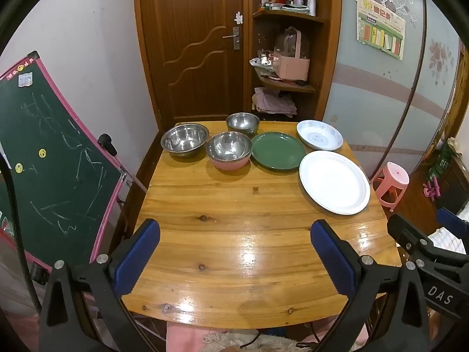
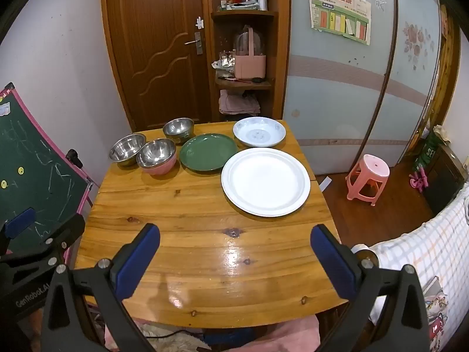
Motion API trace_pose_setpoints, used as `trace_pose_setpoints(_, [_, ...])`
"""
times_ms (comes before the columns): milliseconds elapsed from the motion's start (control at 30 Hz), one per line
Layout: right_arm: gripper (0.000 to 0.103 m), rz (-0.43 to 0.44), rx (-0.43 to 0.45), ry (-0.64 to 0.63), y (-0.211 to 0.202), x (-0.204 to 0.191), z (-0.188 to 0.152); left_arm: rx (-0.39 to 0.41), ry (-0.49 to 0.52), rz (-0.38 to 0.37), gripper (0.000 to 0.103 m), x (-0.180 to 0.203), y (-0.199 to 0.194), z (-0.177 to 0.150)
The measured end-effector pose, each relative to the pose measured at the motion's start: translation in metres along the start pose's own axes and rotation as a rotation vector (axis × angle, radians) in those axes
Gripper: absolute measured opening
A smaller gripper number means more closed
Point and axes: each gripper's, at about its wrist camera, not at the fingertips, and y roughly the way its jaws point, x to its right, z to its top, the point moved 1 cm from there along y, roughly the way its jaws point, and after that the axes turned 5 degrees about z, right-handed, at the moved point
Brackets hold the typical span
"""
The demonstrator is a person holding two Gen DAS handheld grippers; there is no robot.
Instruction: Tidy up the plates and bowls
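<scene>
On the wooden table (image 1: pixel 234 234) (image 2: pixel 205 249) stand three steel bowls at the far left: a wide one (image 1: pixel 184 140) (image 2: pixel 127 149), a pink-sided one (image 1: pixel 229 150) (image 2: pixel 156 155) and a small one (image 1: pixel 242 123) (image 2: pixel 178 128). To their right lie a green plate (image 1: pixel 278 150) (image 2: pixel 208 152), a patterned white plate (image 1: pixel 319 138) (image 2: pixel 259 131) and a large white plate (image 1: pixel 334 182) (image 2: pixel 265 181). My left gripper (image 1: pixel 234 252) and right gripper (image 2: pixel 234 252) are both open and empty above the table's near part.
A green chalkboard (image 1: pixel 52 164) (image 2: pixel 32 161) leans left of the table. A pink stool (image 1: pixel 391 183) (image 2: pixel 368 179) stands on the floor at the right. A door and shelf unit (image 1: pixel 281 58) are behind. A checked cloth (image 2: pixel 425 249) lies near right.
</scene>
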Motion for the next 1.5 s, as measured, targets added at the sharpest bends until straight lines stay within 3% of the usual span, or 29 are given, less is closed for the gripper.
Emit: trace_pose_setpoints(1500, [0.103, 0.005, -0.004, 0.007, 0.001, 0.005, -0.003, -0.017, -0.003, -0.035, 0.102, 0.008, 0.002, -0.007])
